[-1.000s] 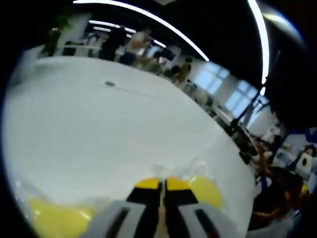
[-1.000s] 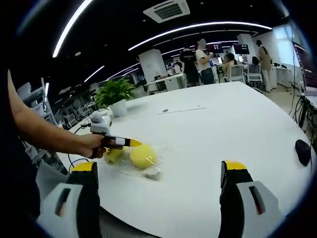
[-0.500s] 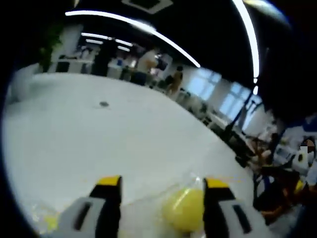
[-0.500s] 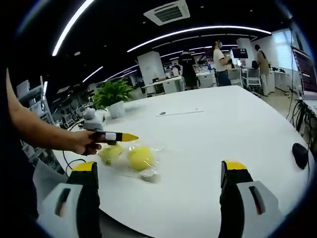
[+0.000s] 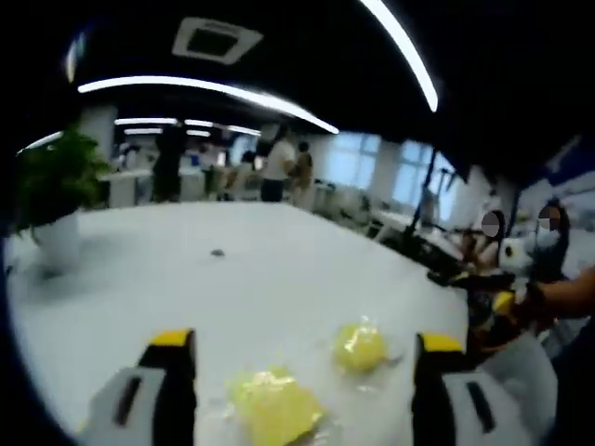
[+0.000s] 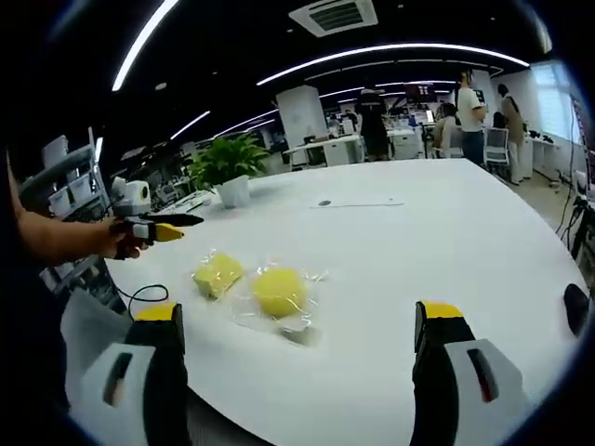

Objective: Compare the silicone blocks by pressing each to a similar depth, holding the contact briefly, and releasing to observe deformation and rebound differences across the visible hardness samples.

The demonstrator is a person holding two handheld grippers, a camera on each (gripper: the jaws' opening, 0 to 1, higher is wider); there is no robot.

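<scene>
Surface: white tabletop (image 6: 446,232), rounded edges.
Yellow silicone block A (image 6: 218,274): in clear wrap, near the near-left edge.
Yellow silicone block B (image 6: 280,291): in clear wrap, just beside block A, apart from it.
Potted plant (image 6: 228,167): at the far-left edge.
Dark object (image 6: 576,308): at the right edge.
Small dark disc (image 6: 323,203): far centre.

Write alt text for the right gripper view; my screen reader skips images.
Two yellow silicone blocks in clear wrapping lie on a white table, beyond the open right gripper. At left, a hand holds the left gripper above the table edge, clear of the blocks; a potted plant stands behind.
</scene>
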